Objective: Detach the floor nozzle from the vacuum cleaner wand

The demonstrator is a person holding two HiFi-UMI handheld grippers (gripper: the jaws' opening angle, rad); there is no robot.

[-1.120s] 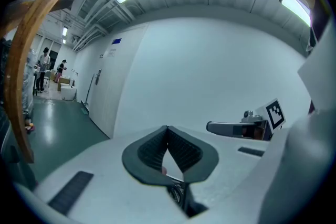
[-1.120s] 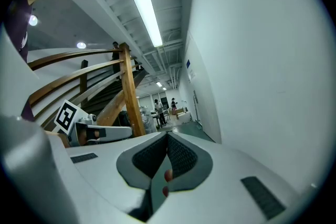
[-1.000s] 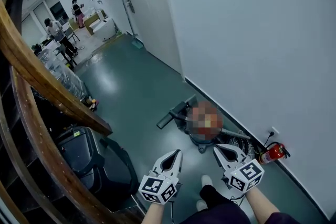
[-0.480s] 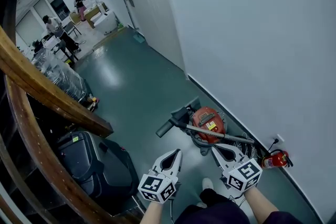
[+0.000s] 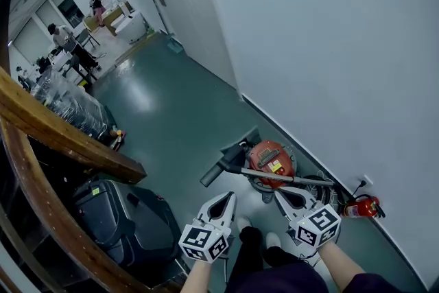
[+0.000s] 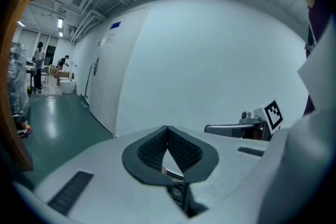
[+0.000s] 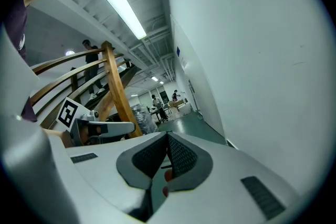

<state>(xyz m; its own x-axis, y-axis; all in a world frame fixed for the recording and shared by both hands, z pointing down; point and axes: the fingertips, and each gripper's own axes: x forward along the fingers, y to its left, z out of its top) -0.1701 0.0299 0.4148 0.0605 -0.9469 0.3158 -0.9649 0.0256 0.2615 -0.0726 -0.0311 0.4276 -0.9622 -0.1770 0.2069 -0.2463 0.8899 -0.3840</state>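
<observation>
In the head view a red canister vacuum [image 5: 269, 157] sits on the green floor by the white wall. A silver wand [image 5: 291, 178] lies across its front, and a dark tube end [image 5: 212, 173] sticks out to the left. A dark flat part [image 5: 236, 145] lies behind the canister; I cannot tell if it is the floor nozzle. My left gripper [image 5: 228, 198] and right gripper [image 5: 282, 193] hover side by side just short of the vacuum. Both are shut with nothing in them. The pads meet in the left gripper view [image 6: 168, 131] and in the right gripper view [image 7: 168, 137].
A red fire extinguisher [image 5: 361, 206] stands against the wall at the right, beside a wall socket. A black case [image 5: 120, 211] sits under the curved wooden stair rail [image 5: 65, 136] at the left. Black cable lies coiled by the canister. People stand far down the corridor [image 5: 65, 38].
Both grippers have moved forward and a little lower towards the vacuum, still shut. The vacuum now sits nearer in the head view, and the person's feet show below.
</observation>
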